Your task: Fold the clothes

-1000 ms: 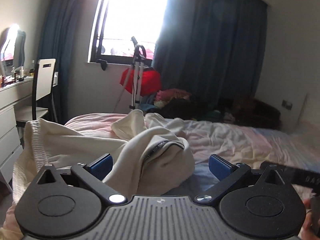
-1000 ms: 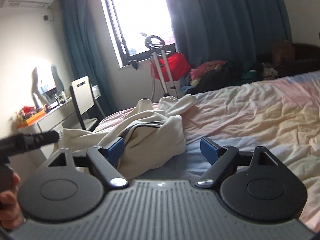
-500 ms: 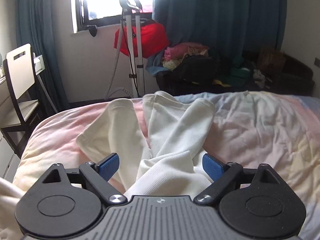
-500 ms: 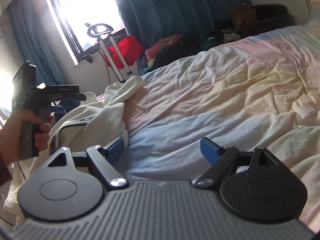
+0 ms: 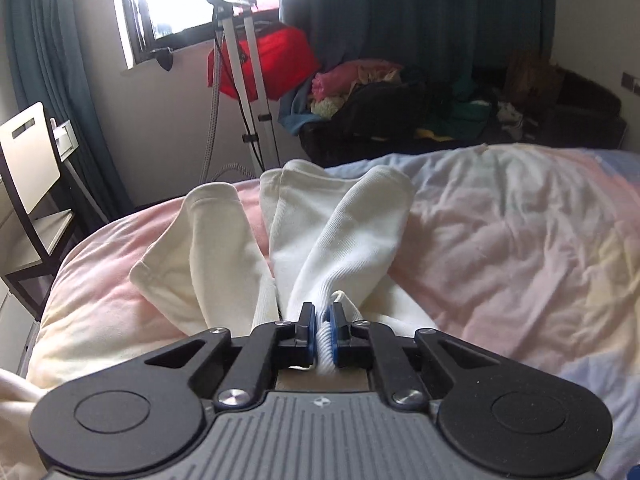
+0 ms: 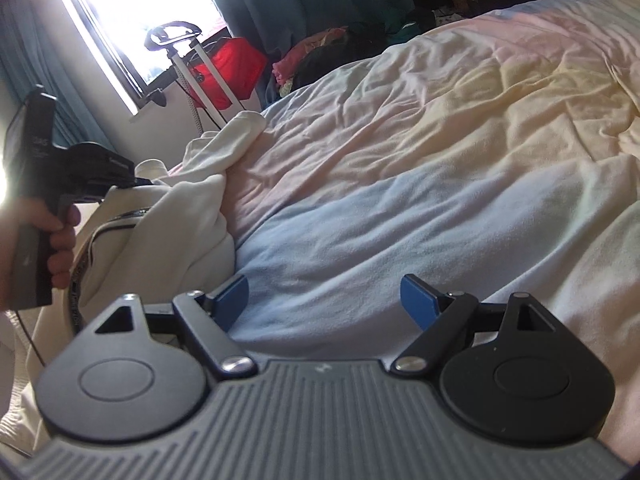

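A cream-white garment [image 5: 332,236] lies bunched on the bed, its sleeves reaching toward the foot of the bed. My left gripper [image 5: 323,322] is shut on a ribbed fold of it. In the right wrist view the garment [image 6: 160,220] lies at the left with a dark zipper showing, and the left gripper [image 6: 80,176] is held in a hand above it. My right gripper [image 6: 324,296] is open and empty, low over the blue part of the duvet, to the right of the garment.
The bed has a crumpled pink, yellow and blue duvet [image 5: 520,248]. Beyond its foot stand a garment steamer pole [image 5: 240,80], a red bag [image 5: 276,64] and a pile of clothes [image 5: 360,92]. A white chair [image 5: 28,168] stands at the left.
My left gripper has closed on the garment's ribbed fold; half a second ago it was open. The right gripper has dropped lower over the duvet and stayed open.
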`<state>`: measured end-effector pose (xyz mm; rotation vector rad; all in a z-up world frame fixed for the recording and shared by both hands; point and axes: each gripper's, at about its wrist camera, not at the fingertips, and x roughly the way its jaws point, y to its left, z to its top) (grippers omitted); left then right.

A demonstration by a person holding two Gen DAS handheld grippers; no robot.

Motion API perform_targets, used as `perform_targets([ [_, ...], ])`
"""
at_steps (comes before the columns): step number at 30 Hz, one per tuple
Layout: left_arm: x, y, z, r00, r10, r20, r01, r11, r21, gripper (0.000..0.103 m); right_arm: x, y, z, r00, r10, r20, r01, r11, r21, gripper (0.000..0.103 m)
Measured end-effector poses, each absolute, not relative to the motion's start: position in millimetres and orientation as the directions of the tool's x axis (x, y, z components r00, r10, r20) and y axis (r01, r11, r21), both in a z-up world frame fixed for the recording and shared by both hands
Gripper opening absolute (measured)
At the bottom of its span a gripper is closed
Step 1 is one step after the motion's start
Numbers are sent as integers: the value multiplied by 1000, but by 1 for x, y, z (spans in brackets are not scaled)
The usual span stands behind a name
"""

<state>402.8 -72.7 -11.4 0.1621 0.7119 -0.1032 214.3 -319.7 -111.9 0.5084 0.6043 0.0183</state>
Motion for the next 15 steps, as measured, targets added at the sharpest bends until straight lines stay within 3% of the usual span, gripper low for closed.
perform_targets([
  [4, 308, -85, 24, 840, -115, -530, 204, 972, 112, 0, 194, -324, -95, 864, 131, -486, 132, 873, 469, 85],
  [6, 253, -94, 33, 884, -184, -430, 270, 951, 149, 0, 183, -327, -87, 881, 116, -459, 135, 868, 479, 85],
  [8, 203, -102, 33, 893, -219, -393, 307, 935, 176, 0, 171, -329, -83, 884, 122, -450, 132, 861, 492, 85],
  [15, 120, -86, 0, 889, -223, -401, 289, 951, 112, 0, 130, -334, -75, 887, 164, -432, 112, 830, 546, 85],
])
